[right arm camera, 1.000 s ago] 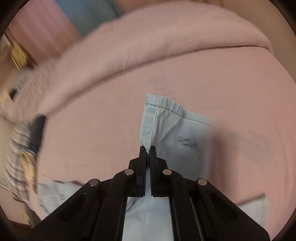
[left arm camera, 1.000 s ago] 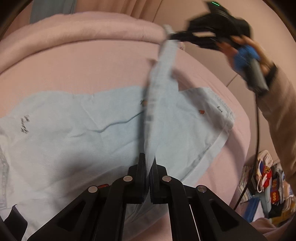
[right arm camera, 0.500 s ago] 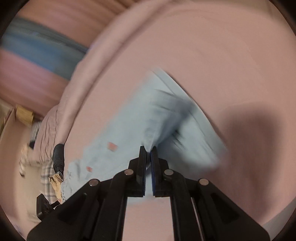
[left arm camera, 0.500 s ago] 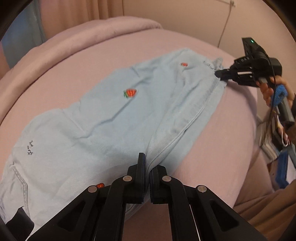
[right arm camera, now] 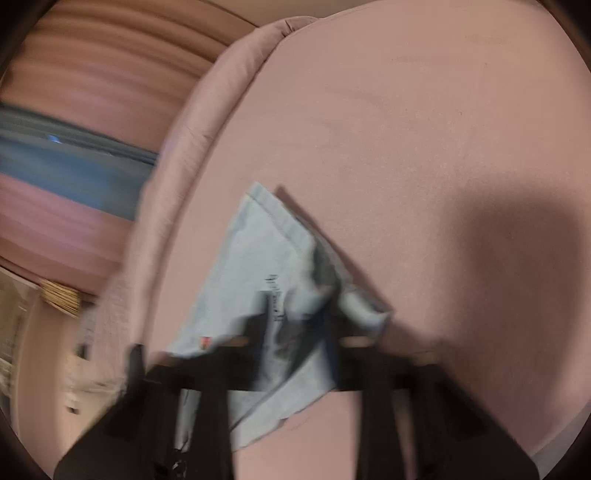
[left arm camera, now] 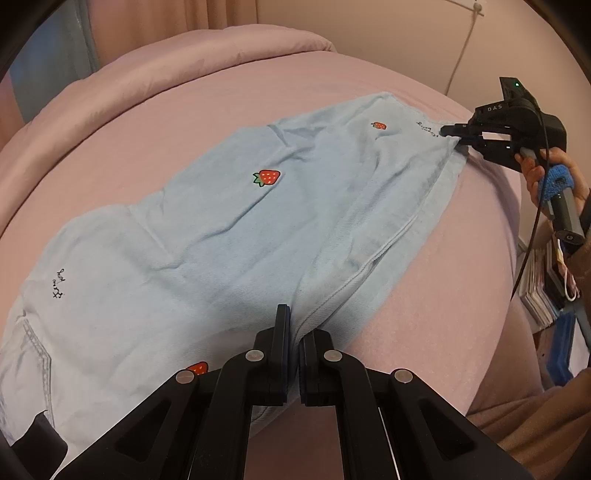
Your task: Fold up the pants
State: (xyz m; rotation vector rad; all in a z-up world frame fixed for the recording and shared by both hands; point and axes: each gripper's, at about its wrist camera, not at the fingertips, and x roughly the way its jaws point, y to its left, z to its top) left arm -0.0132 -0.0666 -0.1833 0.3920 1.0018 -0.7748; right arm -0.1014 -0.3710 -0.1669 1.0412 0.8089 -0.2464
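Observation:
Light blue pants (left arm camera: 229, 229) with strawberry patches (left arm camera: 266, 177) lie flat on the pink bed (left arm camera: 184, 92), folded lengthwise. My left gripper (left arm camera: 291, 325) is shut on the near edge of the pants, low over the bed. At the far right, a hand (left arm camera: 535, 173) holds my right gripper (left arm camera: 452, 133), whose fingers pinch the far corner of the pants down at the bed. The right wrist view is blurred; in it the pants (right arm camera: 266, 266) run in between the fingers of the right gripper (right arm camera: 295, 314).
The bed's rolled pink edge (left arm camera: 221, 40) curves along the back, with curtains (left arm camera: 166, 22) behind it. A stack of books and papers (left arm camera: 539, 291) stands beyond the bed's right side. A cable (left arm camera: 532, 229) hangs from the right gripper. Bare pink bed (right arm camera: 406, 129) lies beyond the pants.
The right gripper swept from high above down to the bed on the right, carrying the pants' edge. The lifted layer now lies flat over the lower one. The left gripper barely shifted.

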